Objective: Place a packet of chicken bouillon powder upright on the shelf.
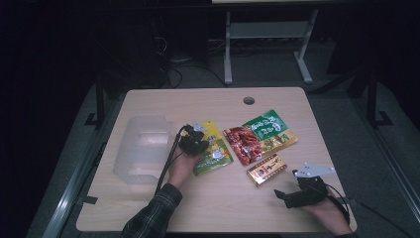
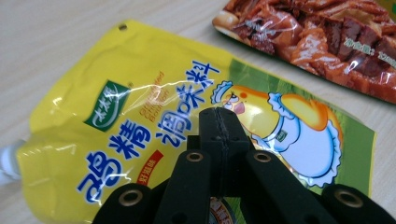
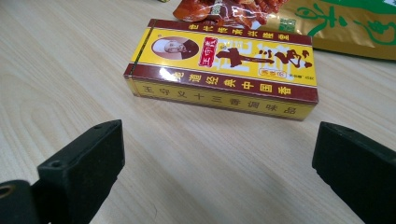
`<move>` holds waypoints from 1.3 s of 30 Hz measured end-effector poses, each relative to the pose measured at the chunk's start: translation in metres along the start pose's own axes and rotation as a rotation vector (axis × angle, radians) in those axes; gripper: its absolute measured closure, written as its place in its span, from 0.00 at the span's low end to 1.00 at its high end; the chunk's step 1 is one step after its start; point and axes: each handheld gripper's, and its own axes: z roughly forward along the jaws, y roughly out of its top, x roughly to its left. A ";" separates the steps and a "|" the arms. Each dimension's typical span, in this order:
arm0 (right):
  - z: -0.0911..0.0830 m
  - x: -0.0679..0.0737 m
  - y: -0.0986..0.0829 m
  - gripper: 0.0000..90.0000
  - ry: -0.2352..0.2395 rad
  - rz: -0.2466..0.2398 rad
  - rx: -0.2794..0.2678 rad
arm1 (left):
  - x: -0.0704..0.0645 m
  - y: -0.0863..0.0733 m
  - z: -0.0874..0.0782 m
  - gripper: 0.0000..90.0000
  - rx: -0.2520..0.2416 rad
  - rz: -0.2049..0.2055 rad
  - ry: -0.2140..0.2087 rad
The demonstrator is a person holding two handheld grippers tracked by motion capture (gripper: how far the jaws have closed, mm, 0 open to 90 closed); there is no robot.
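Observation:
A yellow spouted seasoning pouch lies flat on the table, left of centre. My left gripper hovers over it. In the left gripper view the jaws are pressed together just above the pouch's printed face, with nothing visible between them. A yellow and dark red box lies right of centre. My right gripper rests near the front edge, its jaws wide apart and pointed at the box a short way ahead. The gap between the jaws holds only bare wood.
A red meat snack packet and a green and gold packet lie behind the box. A clear plastic bin stands at the table's left. The table has a cable hole at the back.

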 end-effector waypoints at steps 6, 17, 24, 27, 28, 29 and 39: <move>0.000 0.000 0.000 0.02 -0.003 -0.004 -0.001 | -0.002 -0.002 -0.002 1.00 0.023 0.006 -0.035; 0.000 0.002 0.001 0.02 -0.002 -0.005 -0.001 | -0.019 -0.013 -0.013 1.00 0.046 0.037 -0.127; 0.000 0.005 0.002 0.02 -0.001 -0.010 0.001 | -0.028 -0.021 -0.022 1.00 0.068 0.057 -0.193; -0.001 0.008 0.004 0.02 0.002 -0.019 -0.005 | -0.033 -0.026 -0.026 1.00 0.078 0.070 -0.226; -0.001 0.009 0.005 0.02 0.002 -0.024 -0.007 | -0.035 -0.028 -0.028 1.00 0.079 0.071 -0.233; -0.001 0.012 0.006 0.02 0.008 -0.024 -0.007 | -0.036 -0.029 -0.029 1.00 0.081 0.074 -0.240; -0.001 0.032 0.018 0.02 0.059 -0.103 -0.003 | -0.057 -0.046 -0.044 1.00 0.094 0.118 -0.316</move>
